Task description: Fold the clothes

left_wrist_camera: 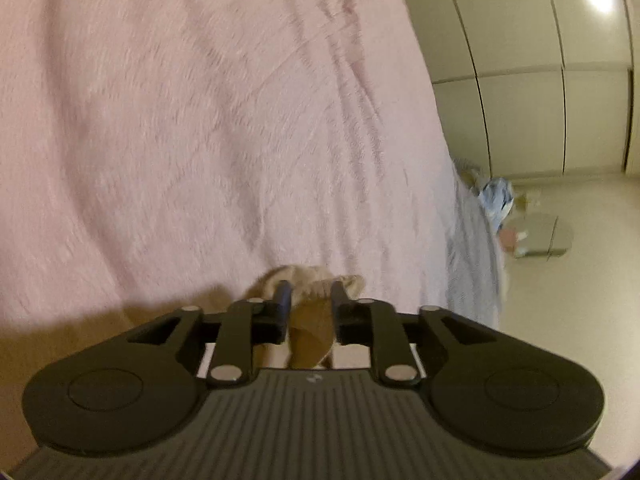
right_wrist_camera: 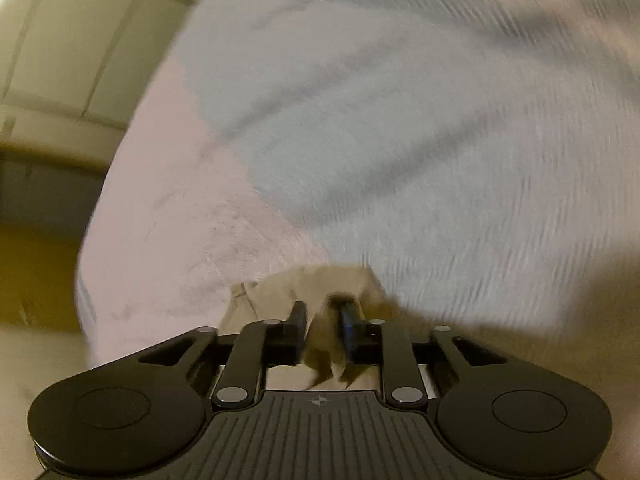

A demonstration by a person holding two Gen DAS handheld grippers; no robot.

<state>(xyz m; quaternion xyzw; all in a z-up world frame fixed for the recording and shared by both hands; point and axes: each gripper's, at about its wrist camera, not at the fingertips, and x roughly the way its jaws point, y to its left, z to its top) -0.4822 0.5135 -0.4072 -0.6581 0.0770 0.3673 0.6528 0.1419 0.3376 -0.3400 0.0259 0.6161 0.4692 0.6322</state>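
1. Nearest the left wrist camera, the left gripper [left_wrist_camera: 310, 292] has its two fingers drawn in on a bunched fold of tan fabric [left_wrist_camera: 312, 320]. The cloth fills the gap between them and spills out past the tips as a paler, ribbed-looking edge.

2. Nearest the right wrist camera, the right gripper [right_wrist_camera: 323, 308] is likewise clamped on a tan garment [right_wrist_camera: 320, 280]. A peaked corner of it stands just beyond the fingers, and a stitched seam shows at its left side.

3. Both pieces are the same tan colour, so they are probably two ends of one garment held between the grippers, though neither view shows the cloth running from one to the other.

4. Just beyond the held cloth lies a pink fleece blanket [left_wrist_camera: 180, 120] covering a bed. In the right view a pale blue blanket [right_wrist_camera: 380, 120] overlaps it.

5. Farther off in the left view, a small heap of light blue clothes [left_wrist_camera: 498, 196] sits at the bed's edge, with cream wardrobe doors [left_wrist_camera: 520, 60] behind.

6. On progress: the garment is lifted and gripped at two points, not laid flat, and no finished fold is visible. Both views are blurred. This would fit either spreading it out for folding or carrying one edge over to the other.
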